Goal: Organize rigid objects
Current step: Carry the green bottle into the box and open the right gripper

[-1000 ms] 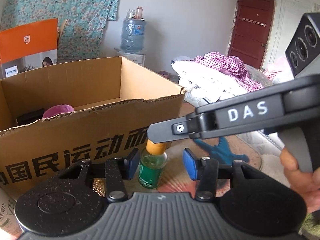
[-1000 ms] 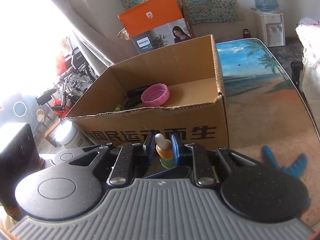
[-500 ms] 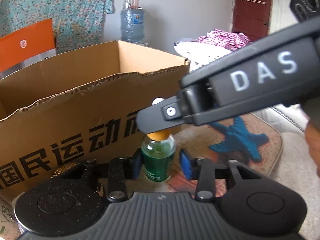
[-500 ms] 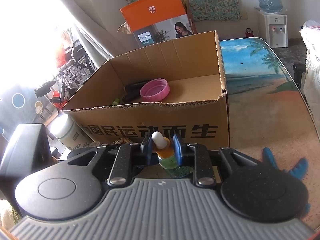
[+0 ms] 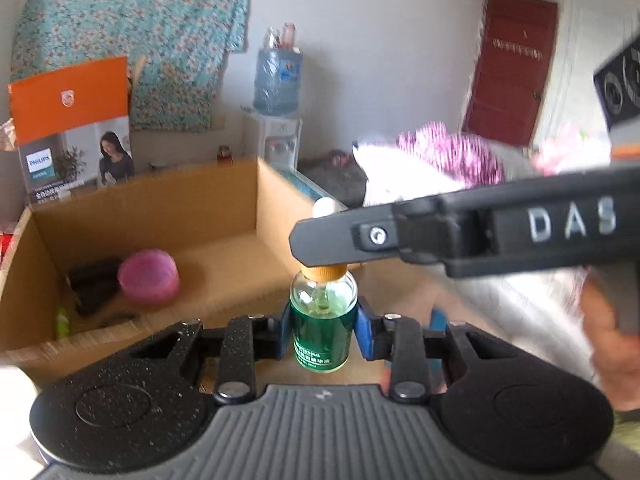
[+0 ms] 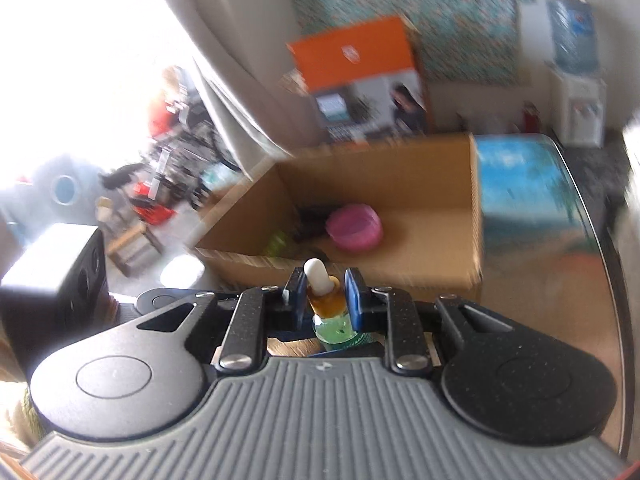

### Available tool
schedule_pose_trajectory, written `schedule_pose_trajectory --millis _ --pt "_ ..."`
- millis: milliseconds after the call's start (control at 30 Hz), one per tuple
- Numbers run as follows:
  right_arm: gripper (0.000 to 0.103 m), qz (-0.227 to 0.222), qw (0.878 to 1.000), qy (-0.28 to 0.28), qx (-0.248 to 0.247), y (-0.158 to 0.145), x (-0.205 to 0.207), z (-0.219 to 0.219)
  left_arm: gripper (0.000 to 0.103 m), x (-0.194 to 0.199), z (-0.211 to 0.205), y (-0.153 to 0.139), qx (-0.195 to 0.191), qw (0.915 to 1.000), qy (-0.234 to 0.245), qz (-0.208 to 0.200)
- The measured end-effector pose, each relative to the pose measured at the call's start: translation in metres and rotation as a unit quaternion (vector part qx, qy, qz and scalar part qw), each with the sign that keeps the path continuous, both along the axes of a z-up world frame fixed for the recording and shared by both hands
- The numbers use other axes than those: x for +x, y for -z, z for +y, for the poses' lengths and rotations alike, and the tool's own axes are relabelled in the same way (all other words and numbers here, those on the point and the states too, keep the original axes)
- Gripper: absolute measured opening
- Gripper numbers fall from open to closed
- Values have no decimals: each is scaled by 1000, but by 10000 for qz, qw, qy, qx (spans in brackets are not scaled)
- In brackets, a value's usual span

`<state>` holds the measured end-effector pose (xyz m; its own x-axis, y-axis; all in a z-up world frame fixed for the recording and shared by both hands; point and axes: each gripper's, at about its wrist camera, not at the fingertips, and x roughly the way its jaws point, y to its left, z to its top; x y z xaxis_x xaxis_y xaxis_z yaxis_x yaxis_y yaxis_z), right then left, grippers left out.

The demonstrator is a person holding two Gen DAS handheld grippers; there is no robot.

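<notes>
Left wrist view shows the left gripper (image 5: 323,322) with its 2 blue pads pressed on the glass body of a small dropper bottle (image 5: 322,320) of green liquid; its jaws have just been closing, and the bottle now sits between them, upright. Right gripper (image 5: 320,240) reaches in from the right of that view and crosses above the left jaws, clamped narrowly on the bottle's orange collar, with the white bulb showing past its fingertip. Right wrist view confirms it: the collar and neck sit squeezed between the right pads (image 6: 352,294), the green body hanging just below them.

Both tools therefore share 1 bottle, which appears lifted clear of the tabletop (image 6: 552,280) and level with the near rim of the open cardboard box (image 5: 160,216) that lies ahead of both sets of jaws. Inside the box, ahead and left of the left jaws, rest a pink lid (image 5: 149,277) and some dark items.

Judged from this, the step in hand is carrying the bottle to the box. Next the pair would need to travel forward together over the rim, lower, and let go without tipping the glass. Each gripper points forward and somewhat downward, and a person's hand (image 5: 608,336) grips the right tool's handle at the right edge of the left wrist view.
</notes>
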<state>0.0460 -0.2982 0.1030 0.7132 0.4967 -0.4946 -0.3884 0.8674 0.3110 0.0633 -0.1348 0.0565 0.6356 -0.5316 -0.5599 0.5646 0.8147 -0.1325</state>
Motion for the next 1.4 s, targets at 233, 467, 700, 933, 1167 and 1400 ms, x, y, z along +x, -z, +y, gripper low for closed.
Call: schedule_pose_trajectory --millis 233,467,700,933,1167,1400 --pt "19 -369 9982 -458 -90 -54 61 2 33 54 4 -41 -145 9993 -311 -154" --pt "19 434 9981 -421 -150 -38 173 2 33 148 -4 -18 -127 9952 -675 703" --pt "19 1080 9935 -288 -199 15 238 3 39 199 -7 15 95 9869 -926 1318" --pt "18 1419 9886 -200 -454 63 272 16 40 199 -1 24 71 9847 -964 1448" --pt "19 1428 9881 -179 -535 66 281 26 48 190 4 17 32 9851 -1004 1394" --pt "34 1004 9947 5 -236 26 234 8 63 155 12 -8 -74 9893 -948 1105"
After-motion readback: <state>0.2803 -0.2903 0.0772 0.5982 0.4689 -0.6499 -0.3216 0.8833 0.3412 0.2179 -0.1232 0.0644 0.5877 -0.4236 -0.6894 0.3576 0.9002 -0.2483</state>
